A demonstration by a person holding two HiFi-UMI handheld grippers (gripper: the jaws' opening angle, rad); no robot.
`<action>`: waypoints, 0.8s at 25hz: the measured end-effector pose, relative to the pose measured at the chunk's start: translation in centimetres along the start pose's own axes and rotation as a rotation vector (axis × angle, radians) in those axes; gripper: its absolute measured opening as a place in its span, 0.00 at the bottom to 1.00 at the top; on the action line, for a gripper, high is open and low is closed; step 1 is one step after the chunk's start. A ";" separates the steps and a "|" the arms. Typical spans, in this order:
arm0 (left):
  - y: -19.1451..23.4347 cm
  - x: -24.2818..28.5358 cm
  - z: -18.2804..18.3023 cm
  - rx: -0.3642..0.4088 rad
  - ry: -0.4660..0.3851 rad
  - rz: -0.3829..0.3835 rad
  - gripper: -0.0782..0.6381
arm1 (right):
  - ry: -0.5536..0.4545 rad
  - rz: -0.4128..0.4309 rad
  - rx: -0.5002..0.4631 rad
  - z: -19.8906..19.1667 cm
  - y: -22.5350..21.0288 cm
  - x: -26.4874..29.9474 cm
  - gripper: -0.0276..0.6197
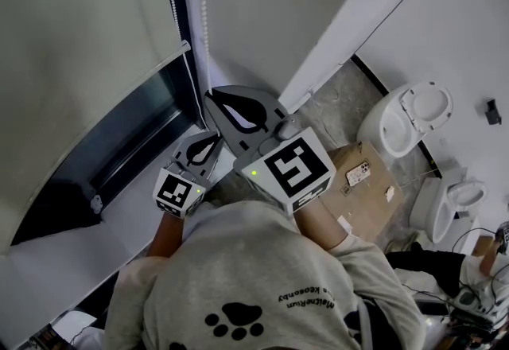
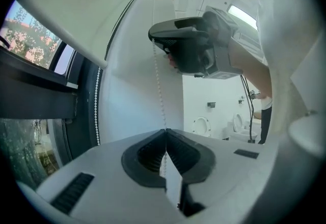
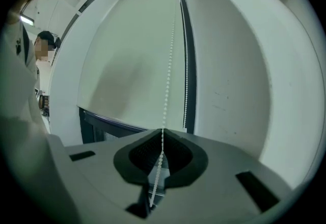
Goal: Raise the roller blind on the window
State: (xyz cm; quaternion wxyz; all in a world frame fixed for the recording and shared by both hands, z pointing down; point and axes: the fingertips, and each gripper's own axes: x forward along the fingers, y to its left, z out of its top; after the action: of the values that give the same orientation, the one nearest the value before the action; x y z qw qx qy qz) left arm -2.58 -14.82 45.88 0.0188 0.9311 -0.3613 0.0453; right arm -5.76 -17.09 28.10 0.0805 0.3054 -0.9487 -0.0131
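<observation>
The pale roller blind [image 1: 79,30] covers the upper part of the window, with dark glass [image 1: 135,130] showing below its bottom bar. A white bead chain [image 1: 203,6] hangs beside the frame. My right gripper [image 1: 210,94] is shut on this chain, which runs up from between its pads in the right gripper view as the chain [image 3: 168,65] over the blind [image 3: 127,60]. My left gripper [image 1: 215,137] sits just below the right one, also shut on the chain [image 2: 159,85]. In the left gripper view the right gripper [image 2: 153,39] holds the same strand above. A second strand [image 3: 186,75] hangs free along the frame.
A white sill [image 1: 71,253] runs under the window. To the right on the floor stand a cardboard box [image 1: 362,181] and two white toilets [image 1: 409,118], [image 1: 457,201]. A white wall panel [image 1: 374,6] slants behind the grippers. The person's grey shirt fills the foreground.
</observation>
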 end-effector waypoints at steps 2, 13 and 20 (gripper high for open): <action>-0.1 -0.2 -0.3 0.011 0.018 0.002 0.12 | 0.002 0.008 0.027 -0.2 -0.2 0.0 0.06; 3.2 -3.5 1.1 -0.085 -0.036 0.101 0.22 | 0.039 0.004 -0.004 -0.9 -0.2 0.0 0.06; 4.0 -5.1 2.1 -0.103 -0.072 0.135 0.22 | 0.135 0.038 0.072 -5.7 0.2 1.0 0.06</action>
State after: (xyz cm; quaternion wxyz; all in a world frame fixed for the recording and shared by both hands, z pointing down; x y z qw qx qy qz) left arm -8.87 -14.44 43.27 0.0503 0.9034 -0.4257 -0.0056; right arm -5.72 -17.40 33.86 0.1334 0.2903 -0.9466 0.0431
